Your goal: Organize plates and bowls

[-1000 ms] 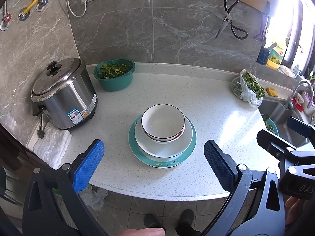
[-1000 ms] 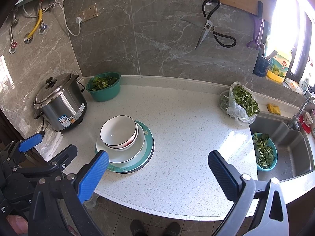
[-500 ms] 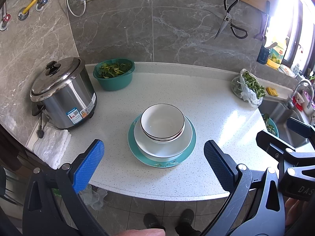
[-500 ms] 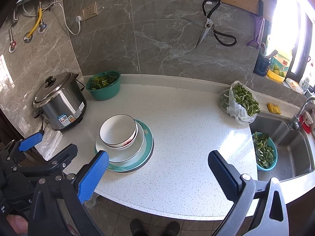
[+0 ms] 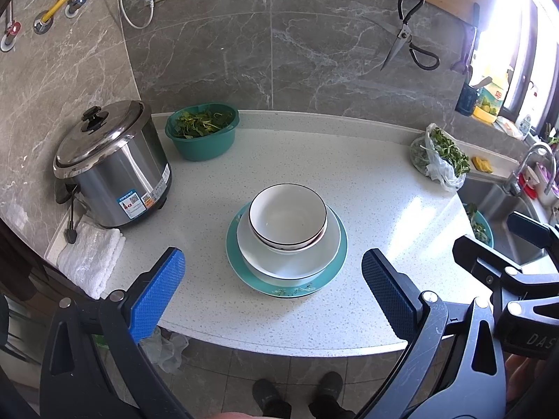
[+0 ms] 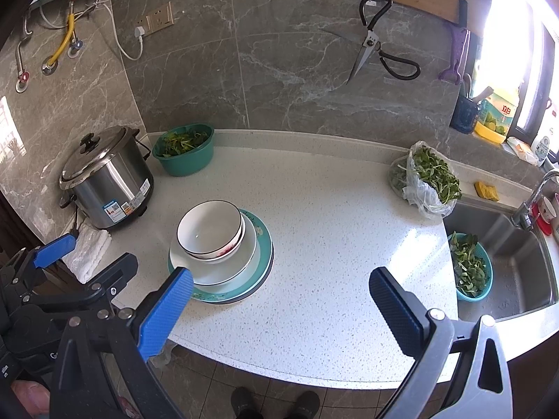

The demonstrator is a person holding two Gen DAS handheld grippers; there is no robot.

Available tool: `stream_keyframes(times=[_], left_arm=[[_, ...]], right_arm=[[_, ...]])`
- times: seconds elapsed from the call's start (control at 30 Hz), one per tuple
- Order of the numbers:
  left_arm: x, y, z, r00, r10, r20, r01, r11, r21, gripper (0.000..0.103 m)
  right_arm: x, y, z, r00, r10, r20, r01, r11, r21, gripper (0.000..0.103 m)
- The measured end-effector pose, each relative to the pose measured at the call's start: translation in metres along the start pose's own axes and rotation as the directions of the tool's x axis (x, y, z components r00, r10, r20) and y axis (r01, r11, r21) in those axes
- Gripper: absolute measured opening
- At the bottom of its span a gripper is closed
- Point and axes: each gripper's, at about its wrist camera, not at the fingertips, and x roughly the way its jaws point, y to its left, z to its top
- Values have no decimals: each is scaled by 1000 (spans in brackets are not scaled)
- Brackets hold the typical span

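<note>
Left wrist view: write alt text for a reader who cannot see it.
A stack of dishes sits mid-counter: a black-rimmed white bowl on a white plate on a teal plate. The open left gripper hovers short of it, empty. A steel rice cooker and a green basin of greens stand behind to the left.

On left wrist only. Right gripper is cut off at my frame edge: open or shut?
Observer: Open. In the right wrist view the right gripper has its blue pads wide apart, with nothing between them.
Operator: The top bowl looks nested. What's under it?
Observer: A second bowl with a red pattern on its outside sits directly under the black-rimmed bowl.
Operator: Is the sink free?
Observer: No. A teal basket of greens sits in the sink.
</note>
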Motion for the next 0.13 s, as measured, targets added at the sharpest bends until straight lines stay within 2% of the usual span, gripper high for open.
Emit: stream_keyframes(times=[0.13], left_arm=[[-1, 0, -2, 1000, 2, 6, -2, 1000, 1, 103]], right_arm=[[2, -3, -3, 1000, 2, -2, -2, 1000, 0, 103]])
